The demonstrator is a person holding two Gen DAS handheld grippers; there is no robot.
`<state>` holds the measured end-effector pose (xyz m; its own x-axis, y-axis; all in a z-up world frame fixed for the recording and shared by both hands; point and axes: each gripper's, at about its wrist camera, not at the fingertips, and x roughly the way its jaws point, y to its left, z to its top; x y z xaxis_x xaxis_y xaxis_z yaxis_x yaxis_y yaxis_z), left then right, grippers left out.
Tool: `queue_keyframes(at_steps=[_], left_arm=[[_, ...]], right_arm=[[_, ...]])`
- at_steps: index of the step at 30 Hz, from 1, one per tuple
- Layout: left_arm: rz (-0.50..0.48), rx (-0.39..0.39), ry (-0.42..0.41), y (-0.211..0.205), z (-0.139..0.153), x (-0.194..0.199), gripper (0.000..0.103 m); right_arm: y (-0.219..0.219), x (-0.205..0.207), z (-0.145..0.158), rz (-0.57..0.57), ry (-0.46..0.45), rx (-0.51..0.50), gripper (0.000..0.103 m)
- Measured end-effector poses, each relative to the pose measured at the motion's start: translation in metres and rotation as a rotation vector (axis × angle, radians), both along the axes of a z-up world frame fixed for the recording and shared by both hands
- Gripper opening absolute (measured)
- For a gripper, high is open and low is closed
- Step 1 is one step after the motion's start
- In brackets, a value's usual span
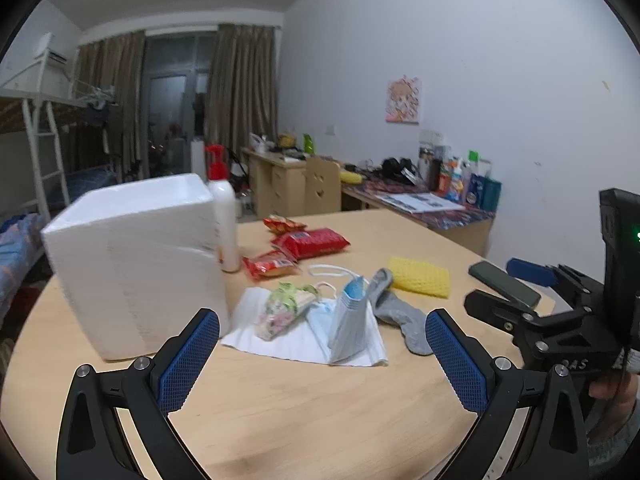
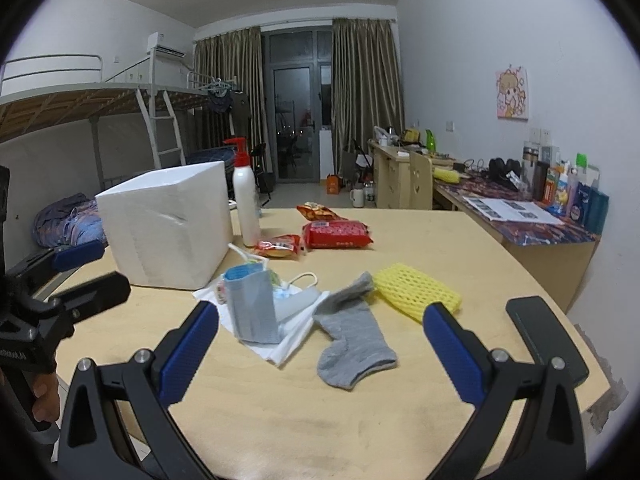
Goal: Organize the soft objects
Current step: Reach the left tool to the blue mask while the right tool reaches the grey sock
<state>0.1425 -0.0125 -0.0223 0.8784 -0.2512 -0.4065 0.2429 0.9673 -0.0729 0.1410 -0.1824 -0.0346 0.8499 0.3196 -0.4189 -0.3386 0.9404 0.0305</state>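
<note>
A grey sock lies mid-table beside a yellow foam net. Left of the sock a stack of blue face masks stands on white tissue, with a floral pouch next to it. A white foam box stands at the left. My left gripper is open, hovering short of the tissue pile. My right gripper is open just before the sock; it also shows at the right of the left wrist view as the right gripper.
A white pump bottle and several red snack packets sit behind the pile. A dark phone lies at the table's right side. The table edge curves on the right. A desk with clutter lines the wall; a bunk bed stands left.
</note>
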Motion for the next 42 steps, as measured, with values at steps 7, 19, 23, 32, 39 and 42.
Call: queue_keyframes(at_steps=[7, 19, 23, 32, 39, 42], left_arm=[[-0.058, -0.007, 0.075, -0.014, -0.013, 0.032, 0.103], [-0.114, -0.044, 0.231, -0.028, -0.039, 0.084, 0.094], [-0.123, -0.033, 0.282, -0.032, -0.048, 0.099, 0.082], [-0.146, -0.039, 0.347, -0.037, -0.063, 0.115, 0.067], [-0.141, -0.044, 0.390, -0.037, -0.071, 0.123, 0.055], [-0.148, -0.050, 0.394, -0.038, -0.072, 0.124, 0.046]], right_arm=[[-0.009, 0.026, -0.010, -0.011, 0.055, 0.010, 0.103], [-0.022, 0.062, -0.028, -0.066, 0.131, -0.036, 0.103], [-0.023, 0.070, -0.035, -0.043, 0.170, -0.044, 0.101], [-0.017, 0.088, -0.057, 0.011, 0.253, -0.103, 0.079], [-0.008, 0.092, -0.065, 0.049, 0.277, -0.145, 0.066], [-0.007, 0.093, -0.068, 0.064, 0.292, -0.152, 0.066]])
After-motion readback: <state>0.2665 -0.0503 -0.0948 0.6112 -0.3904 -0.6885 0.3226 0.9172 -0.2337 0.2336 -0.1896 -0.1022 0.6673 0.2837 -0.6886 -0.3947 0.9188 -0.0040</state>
